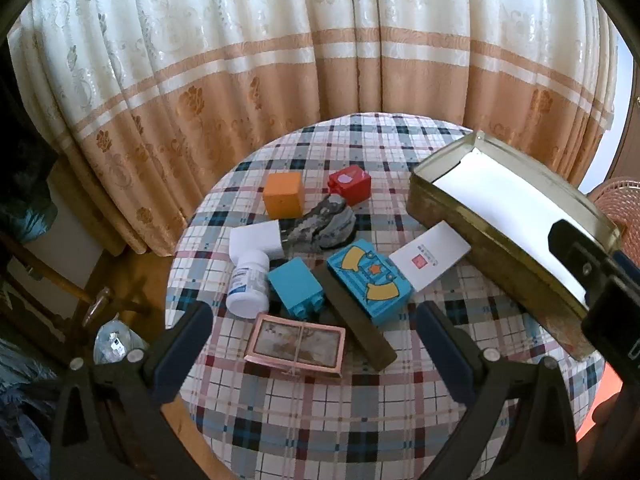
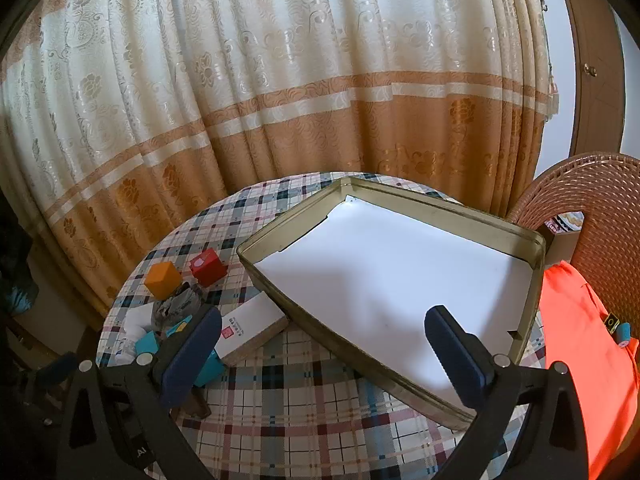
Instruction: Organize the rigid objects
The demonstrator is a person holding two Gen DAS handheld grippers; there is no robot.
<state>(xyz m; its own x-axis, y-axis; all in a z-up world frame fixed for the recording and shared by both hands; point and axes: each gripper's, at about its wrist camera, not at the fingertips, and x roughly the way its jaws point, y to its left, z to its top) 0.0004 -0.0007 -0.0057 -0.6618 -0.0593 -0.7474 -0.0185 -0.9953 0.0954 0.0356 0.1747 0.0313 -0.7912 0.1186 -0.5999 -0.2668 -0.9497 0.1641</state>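
Both tools stand wide and hold nothing. The left tool (image 1: 312, 344) hovers over a heap of small things on the checked tabletop (image 1: 320, 412); the right tool (image 2: 324, 344) hangs over the metal tray (image 2: 532, 264), which is lined with white and has nothing in it.

The heap lies left of the tray: an orange cube (image 1: 283, 195), a red cube (image 1: 350, 183), a grey stone (image 1: 320, 224), a white bottle (image 1: 248, 284) on its side, a small blue brick (image 1: 296, 289), a larger blue brick (image 1: 370, 282) with yellow marks, a white card box (image 1: 430, 261) leaning on the tray's wall, a dark bar (image 1: 360, 328) and a pink-framed case (image 1: 295, 346).

The job seems not yet begun. The pink-framed case lies nearest the left tool and clear of its neighbours, so it looks the easiest first pick: come down with one finger on each long side and close squarely. The bottle may roll, and the bricks touch the bar, so a careless reach could knock them.
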